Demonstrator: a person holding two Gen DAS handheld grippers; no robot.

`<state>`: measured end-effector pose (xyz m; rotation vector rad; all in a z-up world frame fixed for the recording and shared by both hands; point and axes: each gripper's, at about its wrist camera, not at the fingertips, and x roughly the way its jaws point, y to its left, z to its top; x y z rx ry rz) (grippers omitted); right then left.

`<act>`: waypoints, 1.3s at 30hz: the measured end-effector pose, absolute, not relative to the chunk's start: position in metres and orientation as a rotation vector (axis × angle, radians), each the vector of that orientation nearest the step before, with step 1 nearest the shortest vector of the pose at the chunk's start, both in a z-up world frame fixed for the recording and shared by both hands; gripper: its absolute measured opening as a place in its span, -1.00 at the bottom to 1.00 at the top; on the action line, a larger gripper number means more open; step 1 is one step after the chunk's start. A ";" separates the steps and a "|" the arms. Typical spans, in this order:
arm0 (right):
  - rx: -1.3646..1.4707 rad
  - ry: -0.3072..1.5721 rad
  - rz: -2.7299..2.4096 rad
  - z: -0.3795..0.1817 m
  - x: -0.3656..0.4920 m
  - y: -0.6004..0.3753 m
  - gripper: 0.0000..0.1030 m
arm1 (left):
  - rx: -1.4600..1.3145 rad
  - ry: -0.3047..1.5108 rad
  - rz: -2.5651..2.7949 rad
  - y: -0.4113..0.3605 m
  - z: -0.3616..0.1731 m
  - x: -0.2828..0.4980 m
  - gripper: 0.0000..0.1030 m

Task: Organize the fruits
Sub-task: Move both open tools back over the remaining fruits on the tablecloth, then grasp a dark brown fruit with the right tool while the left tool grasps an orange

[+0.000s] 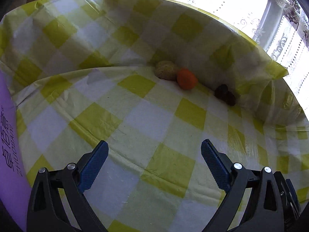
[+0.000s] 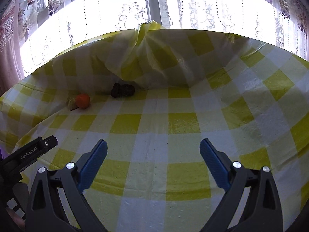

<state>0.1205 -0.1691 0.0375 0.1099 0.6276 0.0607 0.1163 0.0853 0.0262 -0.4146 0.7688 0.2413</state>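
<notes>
An orange (image 1: 186, 78) lies on the yellow-checked tablecloth (image 1: 146, 119), touching a pale yellowish fruit (image 1: 166, 70) to its left. A dark bunch of fruit (image 1: 225, 94) lies to its right by the raised cloth. My left gripper (image 1: 154, 152) is open and empty, well short of them. In the right wrist view the orange (image 2: 83, 101) hides most of the pale fruit (image 2: 72, 104), and the dark fruit (image 2: 122, 90) sits further right. My right gripper (image 2: 153, 151) is open and empty over the cloth (image 2: 181, 125).
The cloth is draped up over a raised backing behind the fruits (image 2: 154, 61). Lace curtains and a bright window (image 2: 135, 5) stand beyond. A purple box (image 1: 9, 135) is at the left. The left gripper's body (image 2: 29, 154) shows at the right view's lower left.
</notes>
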 end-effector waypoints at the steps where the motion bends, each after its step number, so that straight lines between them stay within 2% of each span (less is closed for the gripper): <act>1: 0.122 0.639 0.073 0.036 0.128 -0.171 0.89 | -0.426 0.777 0.238 0.086 0.025 0.121 0.82; 7: 0.183 0.696 0.140 0.029 0.179 -0.178 0.89 | -0.462 0.779 0.233 0.087 0.023 0.136 0.82; 13: 0.126 0.749 0.181 0.027 0.235 -0.158 0.88 | -0.437 0.743 0.257 0.082 0.028 0.148 0.82; 15: 0.074 0.771 0.216 0.025 0.252 -0.142 0.82 | -0.455 0.736 0.272 0.086 0.028 0.152 0.82; 18: 0.011 0.789 0.240 0.024 0.281 -0.122 0.61 | -0.478 0.724 0.310 0.090 0.028 0.152 0.82; 20: -0.005 0.832 0.234 0.019 0.303 -0.116 0.37 | -0.486 0.710 0.314 0.092 0.029 0.149 0.82; 22: -0.018 0.896 0.242 0.012 0.323 -0.111 0.25 | -0.490 0.701 0.318 0.092 0.030 0.147 0.82; 28: -0.086 0.902 0.270 0.012 0.359 -0.100 0.12 | -0.489 0.687 0.324 0.092 0.030 0.145 0.82; 30: -0.117 0.900 0.287 0.012 0.363 -0.093 -0.05 | -0.488 0.686 0.325 0.092 0.030 0.146 0.82; 31: -0.132 0.894 0.284 0.012 0.362 -0.090 -0.22 | -0.488 0.685 0.326 0.092 0.030 0.146 0.82; 39: 0.073 0.858 0.370 0.018 0.293 -0.120 -0.24 | -0.462 0.699 0.312 0.093 0.030 0.171 0.82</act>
